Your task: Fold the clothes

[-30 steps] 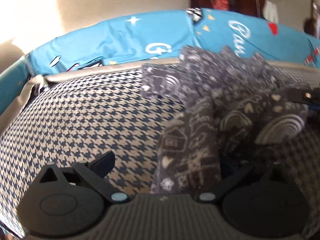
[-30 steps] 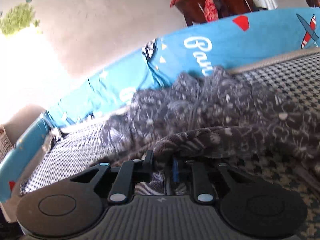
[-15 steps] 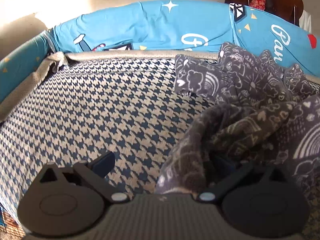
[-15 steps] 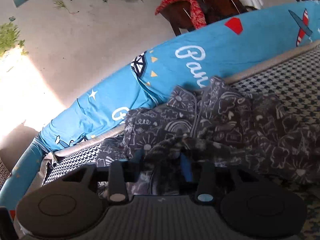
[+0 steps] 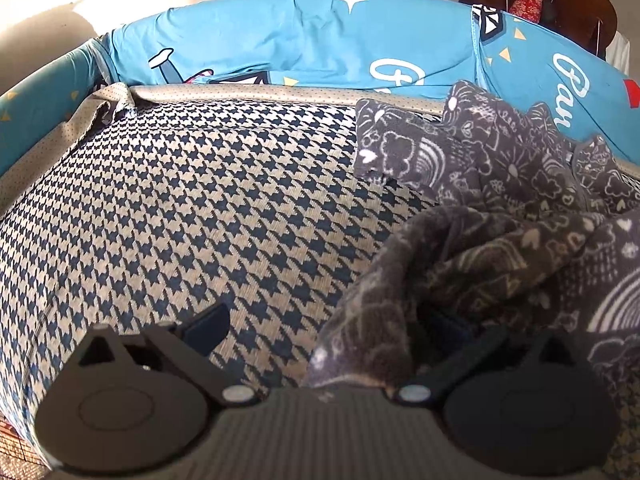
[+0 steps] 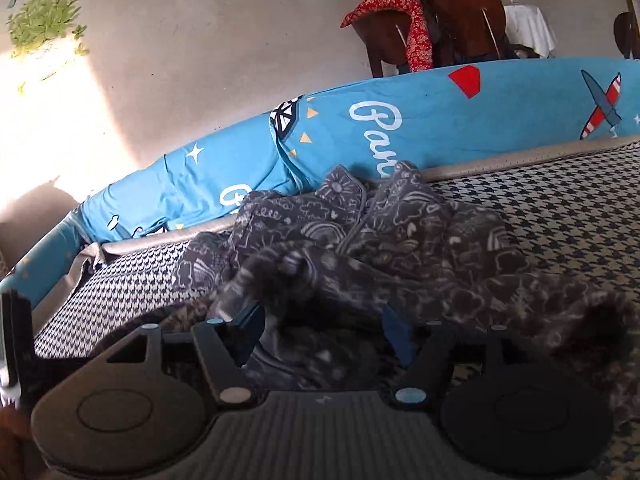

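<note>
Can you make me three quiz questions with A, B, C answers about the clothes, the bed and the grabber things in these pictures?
1. Where does the dark grey fleece garment with white doodle print lie?
A. on the floor
B. on the navy-and-beige houndstooth mattress cover
C. on a chair

2. What colour is the padded fabric bumper with white lettering behind it?
A. bright blue
B. yellow
C. pink

3. How are the right gripper's fingers?
A. missing
B. touching each other
C. apart, fleece between them

Answers: 1 B, the fleece is spread over the checked cover. 2 A, it is blue with stars and planes. 3 C, the jaws are opening, with loose fleece in the gap.
</note>
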Motion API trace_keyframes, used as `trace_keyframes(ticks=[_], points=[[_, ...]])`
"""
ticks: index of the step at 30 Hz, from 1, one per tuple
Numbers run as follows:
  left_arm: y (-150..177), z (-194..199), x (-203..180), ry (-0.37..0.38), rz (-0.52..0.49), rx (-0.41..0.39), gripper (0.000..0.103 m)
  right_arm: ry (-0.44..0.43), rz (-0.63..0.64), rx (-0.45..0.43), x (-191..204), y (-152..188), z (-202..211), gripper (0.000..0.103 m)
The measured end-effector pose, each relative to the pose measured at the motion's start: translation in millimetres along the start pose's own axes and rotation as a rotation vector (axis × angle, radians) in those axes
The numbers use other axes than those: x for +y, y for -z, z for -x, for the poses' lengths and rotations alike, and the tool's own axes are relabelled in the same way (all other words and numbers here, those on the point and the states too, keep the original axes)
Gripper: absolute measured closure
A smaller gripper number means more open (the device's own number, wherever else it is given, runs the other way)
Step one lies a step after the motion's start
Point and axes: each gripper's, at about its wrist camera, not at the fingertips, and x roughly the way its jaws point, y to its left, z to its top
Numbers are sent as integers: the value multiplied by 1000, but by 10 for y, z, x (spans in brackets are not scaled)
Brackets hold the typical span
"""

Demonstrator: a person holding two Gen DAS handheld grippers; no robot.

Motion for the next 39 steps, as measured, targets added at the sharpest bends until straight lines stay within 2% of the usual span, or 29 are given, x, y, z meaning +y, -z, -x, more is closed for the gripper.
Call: trace_keyframes(ticks=[6,8,16,22,24,25,26,29,33,39], points=[[-3,-16,-10,-5,4,1,0,-5,118,56,45,118,-165,33],[-4,-20,-12,-6,2,1,0,-25,180,62,120,135,-223,28],[-22,-32,14,5,8,5,0,-21,419,102,321,245,-508,28],[-31,-39,16,7,14,9,0,-33,452,97,350,257,-716,28],[-32,-38,15,8,14,10,0,-68,425,120,353,243,-772,36],[-33,-35,16,8,14,10,0,-83,413,132,355,238,-791,50],[-34,-32,16,9,14,10,0,-92,403,145,357,234,-793,57],[-41,11,15,18,14,-3,0,-112,355,173,350,215,-738,72],[-24,136,16,51,7,-39,0,-133,249,144,317,200,-438,76],[72,435,51,133,-17,-99,0,-216,63,-4,224,244,261,82]])
